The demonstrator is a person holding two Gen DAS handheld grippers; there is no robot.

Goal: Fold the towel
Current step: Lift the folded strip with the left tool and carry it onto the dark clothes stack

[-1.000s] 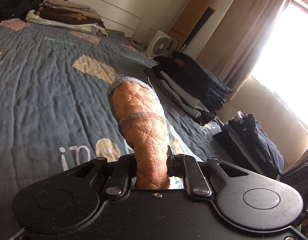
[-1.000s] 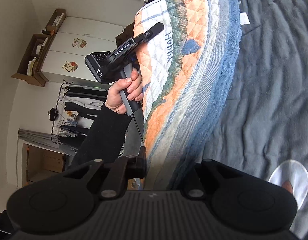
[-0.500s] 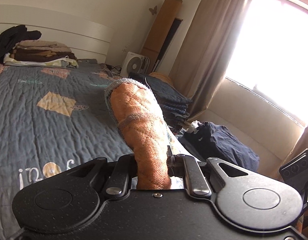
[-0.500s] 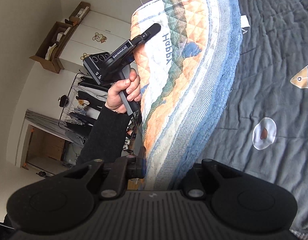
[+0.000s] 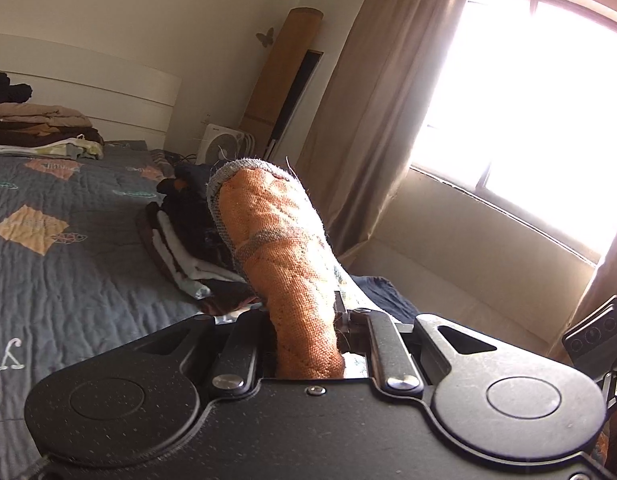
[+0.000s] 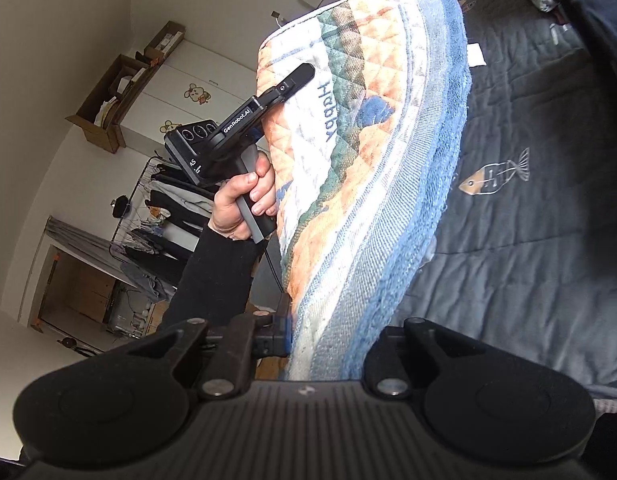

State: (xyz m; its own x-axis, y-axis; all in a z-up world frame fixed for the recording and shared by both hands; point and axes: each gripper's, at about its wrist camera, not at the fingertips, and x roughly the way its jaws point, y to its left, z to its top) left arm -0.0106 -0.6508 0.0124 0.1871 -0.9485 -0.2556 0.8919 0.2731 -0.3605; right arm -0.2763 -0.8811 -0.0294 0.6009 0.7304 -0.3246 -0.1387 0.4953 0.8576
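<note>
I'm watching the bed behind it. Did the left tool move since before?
Yes. The left tool, shut on the towel, swung toward the window; the bedspread slid away left.

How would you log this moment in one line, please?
towel: held up over bed | left gripper: shut on towel | right gripper: shut on towel | fold: not done

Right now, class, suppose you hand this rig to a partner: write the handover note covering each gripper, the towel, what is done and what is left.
Left gripper: shut on the towel, an orange corner bunched between its jaws.
Right gripper: shut on the towel's other end.
Towel: lifted clear above the grey bedspread, stretched between the two grippers, printed side towards the right camera, blue layers hanging behind.
Done: both ends gripped and raised.
Left: probably lay it on the bed, bring the ends together, then release.
</note>
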